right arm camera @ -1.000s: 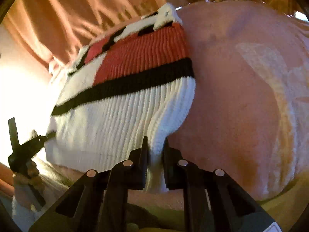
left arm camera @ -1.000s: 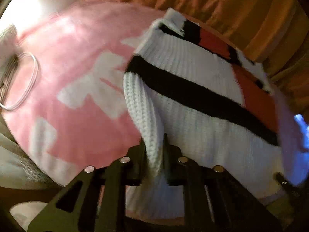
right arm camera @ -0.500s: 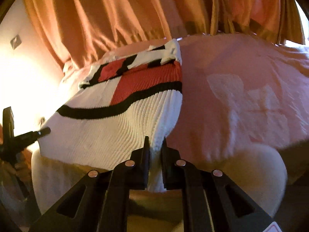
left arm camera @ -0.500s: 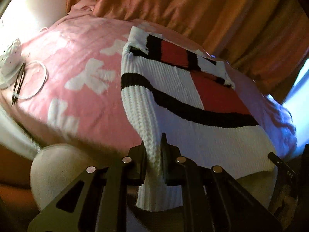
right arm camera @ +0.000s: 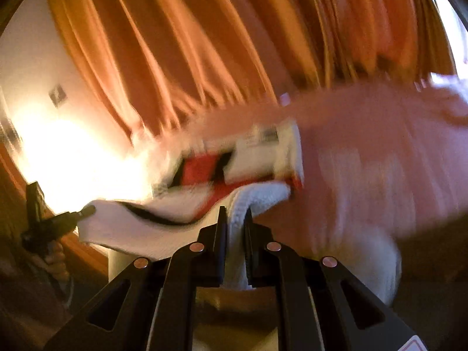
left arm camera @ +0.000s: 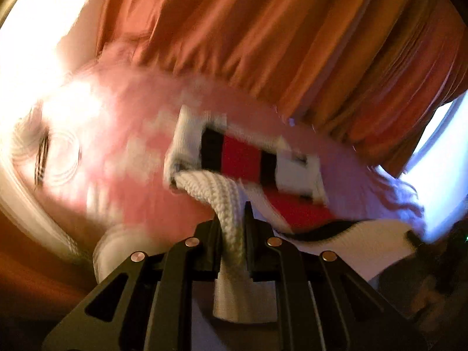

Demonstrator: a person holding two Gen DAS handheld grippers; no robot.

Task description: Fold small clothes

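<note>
A small white knit sweater with black stripes and a red panel lies partly on the pink blanket. Its near white edge is raised off the blanket. My left gripper is shut on the sweater's left corner, and the white rib hangs down between its fingers. In the right wrist view the same sweater appears blurred, and my right gripper is shut on its right corner. The left gripper shows at the far left of that view, pinching the hem, with a hand below it.
Orange curtains hang behind the bed. A white cable coil lies on the blanket at the left. A pale round cushion edge sits below the blanket. A bright window is at the right.
Both grippers have risen with the sweater's near edge, lifting it off the blanket. The views now look more level, showing more curtain, and the sweater's far end appears smaller.
</note>
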